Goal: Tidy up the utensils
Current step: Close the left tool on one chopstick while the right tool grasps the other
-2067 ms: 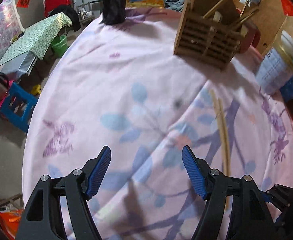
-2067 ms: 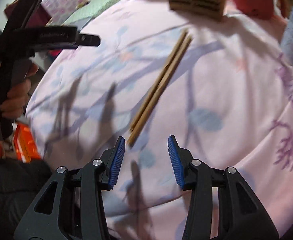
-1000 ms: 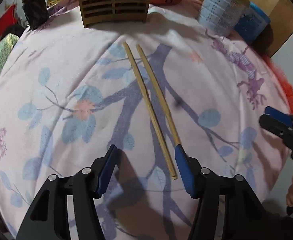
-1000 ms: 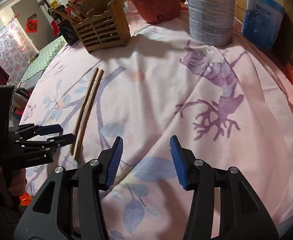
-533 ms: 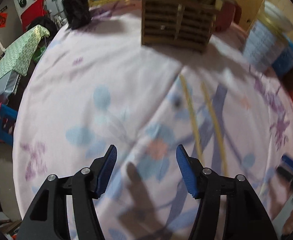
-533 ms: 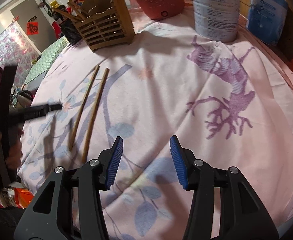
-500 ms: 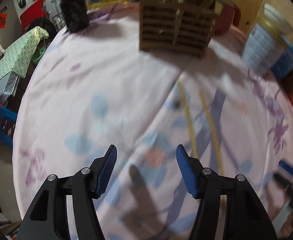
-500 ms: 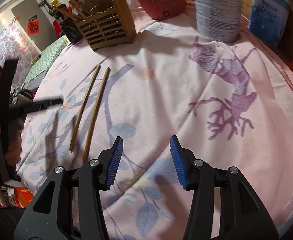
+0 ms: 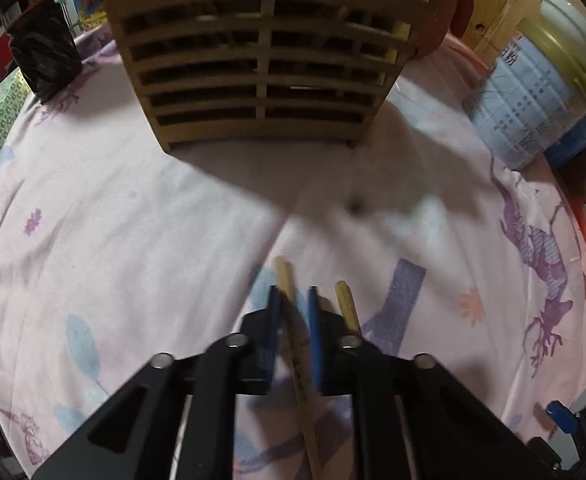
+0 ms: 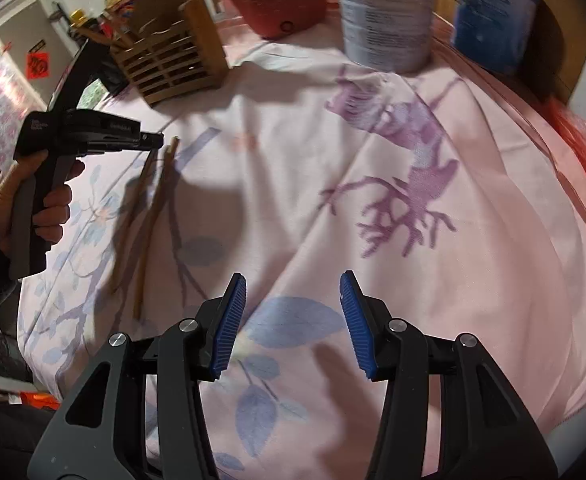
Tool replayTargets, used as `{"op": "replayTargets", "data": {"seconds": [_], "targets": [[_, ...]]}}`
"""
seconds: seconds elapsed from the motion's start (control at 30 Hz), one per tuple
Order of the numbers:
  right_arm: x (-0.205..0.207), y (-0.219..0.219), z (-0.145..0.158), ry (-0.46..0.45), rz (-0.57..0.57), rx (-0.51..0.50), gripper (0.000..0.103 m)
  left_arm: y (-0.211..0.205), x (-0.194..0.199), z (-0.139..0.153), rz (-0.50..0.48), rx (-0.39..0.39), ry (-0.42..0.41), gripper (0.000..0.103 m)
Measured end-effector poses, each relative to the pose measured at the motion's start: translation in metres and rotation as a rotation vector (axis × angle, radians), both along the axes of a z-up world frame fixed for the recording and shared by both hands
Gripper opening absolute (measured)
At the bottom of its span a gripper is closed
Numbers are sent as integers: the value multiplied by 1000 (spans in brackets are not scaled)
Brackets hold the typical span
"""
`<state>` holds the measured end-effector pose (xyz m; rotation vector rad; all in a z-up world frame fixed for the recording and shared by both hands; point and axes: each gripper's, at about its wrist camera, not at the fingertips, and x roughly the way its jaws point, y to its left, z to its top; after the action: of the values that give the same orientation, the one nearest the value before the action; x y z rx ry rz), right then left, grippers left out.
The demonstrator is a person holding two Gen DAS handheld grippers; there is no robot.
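Two wooden chopsticks lie on the pink floral tablecloth. My left gripper (image 9: 293, 300) is shut on the left chopstick (image 9: 285, 276) near its far end; the right chopstick (image 9: 345, 304) lies beside the right finger. A wooden slatted utensil holder (image 9: 265, 68) holding several sticks stands straight ahead. In the right wrist view the left gripper (image 10: 155, 142) sits at the chopsticks' far ends (image 10: 153, 208), with the holder (image 10: 169, 64) behind. My right gripper (image 10: 291, 320) is open and empty above the cloth near the table's front.
A tall white-and-blue tin (image 9: 533, 92) (image 10: 385, 12), a red pot (image 10: 281, 4) and a blue box (image 10: 493, 20) stand at the back right. A black bag (image 9: 45, 52) sits at the back left. The tablecloth (image 10: 413, 240) edge drops off at the left.
My left gripper moved forward to the chopsticks' far ends near the holder and closed on the left chopstick. My right gripper stayed open and nearly still.
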<state>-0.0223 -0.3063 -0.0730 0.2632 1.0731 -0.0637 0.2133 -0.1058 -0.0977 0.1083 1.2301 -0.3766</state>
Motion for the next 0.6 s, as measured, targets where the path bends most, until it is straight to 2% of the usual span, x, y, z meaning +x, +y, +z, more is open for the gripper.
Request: {"op": "replayTargets", "data": {"seconds": [0.2,0.43,0.6], "targets": [[29,7,5,-3,45,46,49,19,-4,8,30,-26,-25,6],[126,58,1,72,213,161,50,74,-12,39,118,-66,-51,6],[183,96,-13,136,266,144,49,102,-18,58,180,-97,-72,6]]}}
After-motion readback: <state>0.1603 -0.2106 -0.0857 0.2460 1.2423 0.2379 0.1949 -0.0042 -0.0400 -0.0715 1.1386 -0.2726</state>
